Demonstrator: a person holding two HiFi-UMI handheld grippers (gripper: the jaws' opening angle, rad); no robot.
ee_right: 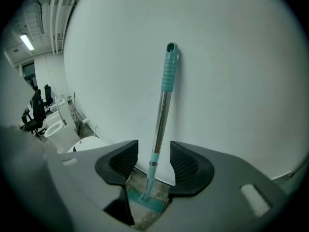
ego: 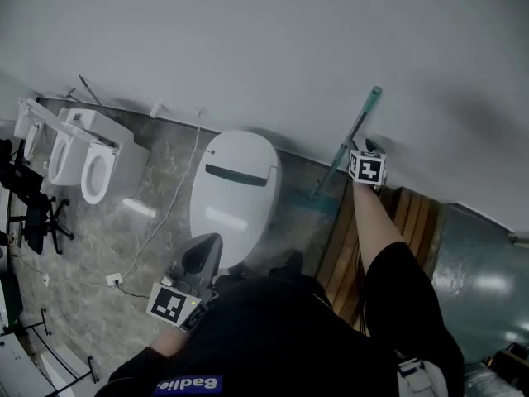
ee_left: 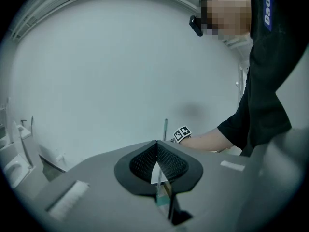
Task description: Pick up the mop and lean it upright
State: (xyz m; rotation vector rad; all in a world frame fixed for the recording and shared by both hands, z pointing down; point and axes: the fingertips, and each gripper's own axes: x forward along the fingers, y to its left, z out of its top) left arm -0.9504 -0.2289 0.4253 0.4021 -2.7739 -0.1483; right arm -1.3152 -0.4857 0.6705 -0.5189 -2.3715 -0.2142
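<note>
The mop stands upright, leaning on the white wall, with its teal grip (ee_right: 169, 66) at the top, its steel pole (ee_right: 161, 124) below, and its teal head (ee_right: 145, 200) on the floor. My right gripper (ee_right: 153, 161) is open. The pole runs between its two pads without touching either. In the head view the mop (ego: 354, 132) slants up the wall just left of my right gripper (ego: 369, 149). My left gripper (ego: 202, 256) hangs over a white toilet, shut with nothing in it; in its own view the left gripper's (ee_left: 157, 146) pads meet.
A white toilet (ego: 234, 190) with its lid down sits below the left gripper. More toilets (ego: 91, 160) line the wall at left. Wooden slats (ego: 413, 222) lie under the right arm. A cable (ego: 169, 213) crosses the stone floor. A black chair (ego: 37, 213) is far left.
</note>
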